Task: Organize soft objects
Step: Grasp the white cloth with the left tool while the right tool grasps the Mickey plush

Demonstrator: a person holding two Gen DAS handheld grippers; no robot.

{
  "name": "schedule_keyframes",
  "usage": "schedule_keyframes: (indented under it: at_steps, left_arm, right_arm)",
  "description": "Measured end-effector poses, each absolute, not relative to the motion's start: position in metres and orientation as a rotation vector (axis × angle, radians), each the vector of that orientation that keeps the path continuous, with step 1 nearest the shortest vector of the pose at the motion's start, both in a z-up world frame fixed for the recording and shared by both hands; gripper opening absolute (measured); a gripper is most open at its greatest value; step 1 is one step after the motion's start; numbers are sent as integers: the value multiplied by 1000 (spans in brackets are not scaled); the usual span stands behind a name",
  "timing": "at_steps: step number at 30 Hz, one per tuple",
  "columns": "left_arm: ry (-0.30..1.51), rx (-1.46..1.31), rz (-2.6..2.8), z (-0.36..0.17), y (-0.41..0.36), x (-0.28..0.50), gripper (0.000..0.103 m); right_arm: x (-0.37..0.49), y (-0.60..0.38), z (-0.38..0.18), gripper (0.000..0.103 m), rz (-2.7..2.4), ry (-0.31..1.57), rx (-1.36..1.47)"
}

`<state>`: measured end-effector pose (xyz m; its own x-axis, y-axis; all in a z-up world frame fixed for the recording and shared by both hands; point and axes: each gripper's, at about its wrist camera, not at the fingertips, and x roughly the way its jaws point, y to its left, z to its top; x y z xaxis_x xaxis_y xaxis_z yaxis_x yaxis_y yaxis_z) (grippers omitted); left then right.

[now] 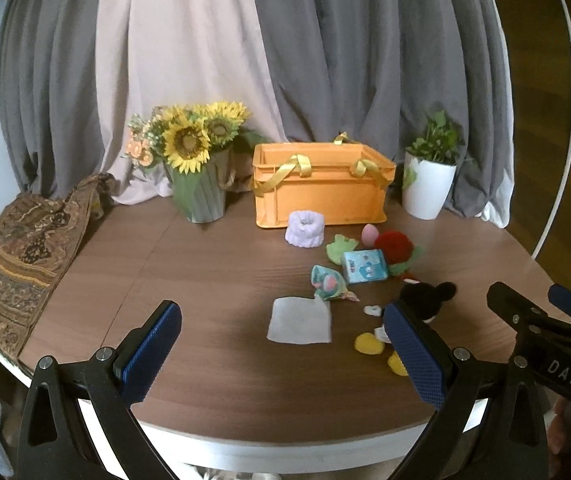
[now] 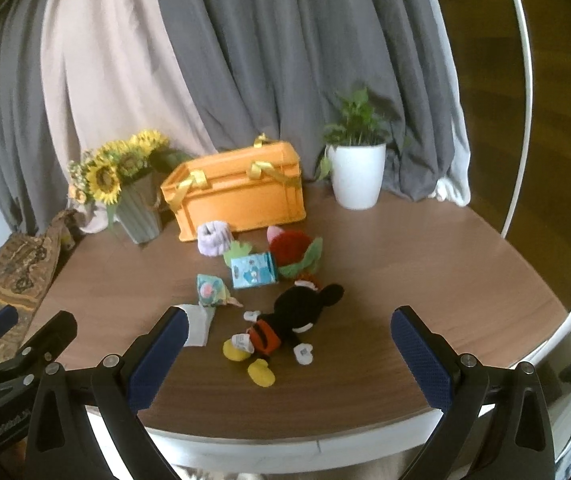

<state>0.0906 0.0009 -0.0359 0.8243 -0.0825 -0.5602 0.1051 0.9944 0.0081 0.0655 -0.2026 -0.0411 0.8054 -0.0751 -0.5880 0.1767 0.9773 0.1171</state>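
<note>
An orange crate (image 1: 319, 196) (image 2: 241, 200) with yellow ribbon handles stands at the back of the round wooden table. In front of it lie a lilac scrunchie (image 1: 305, 229) (image 2: 213, 237), a green plush piece (image 1: 340, 247), a red and green plush (image 1: 395, 249) (image 2: 297, 249), a blue tissue pack (image 1: 365, 266) (image 2: 253, 270), a small patterned pouch (image 1: 327, 283) (image 2: 209, 289), a white cloth (image 1: 300, 320) (image 2: 198, 326) and a black mouse doll (image 2: 285, 320) (image 1: 425, 298). My left gripper (image 1: 281, 344) hovers open before the cloth. My right gripper (image 2: 289, 344) hovers open just short of the doll.
A vase of sunflowers (image 1: 197, 160) (image 2: 125, 184) stands left of the crate and a white plant pot (image 1: 427, 184) (image 2: 359, 172) to its right. A patterned brown cloth (image 1: 21, 256) drapes over the table's left edge. Grey and beige curtains hang behind.
</note>
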Motion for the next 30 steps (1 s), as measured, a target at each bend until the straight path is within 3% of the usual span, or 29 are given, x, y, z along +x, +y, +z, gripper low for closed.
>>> schedule_keyframes:
  at_steps: [11, 21, 30]
  left_arm:
    - [670, 107, -195, -82, 5, 162, 101]
    - [777, 108, -289, -131, -7, 198, 92]
    - [826, 115, -328, -158, -10, 216, 84]
  right_arm:
    - [123, -188, -83, 98, -201, 716, 175]
    - [151, -189, -124, 85, -228, 814, 235]
    - [163, -183, -151, 80, -216, 863, 258]
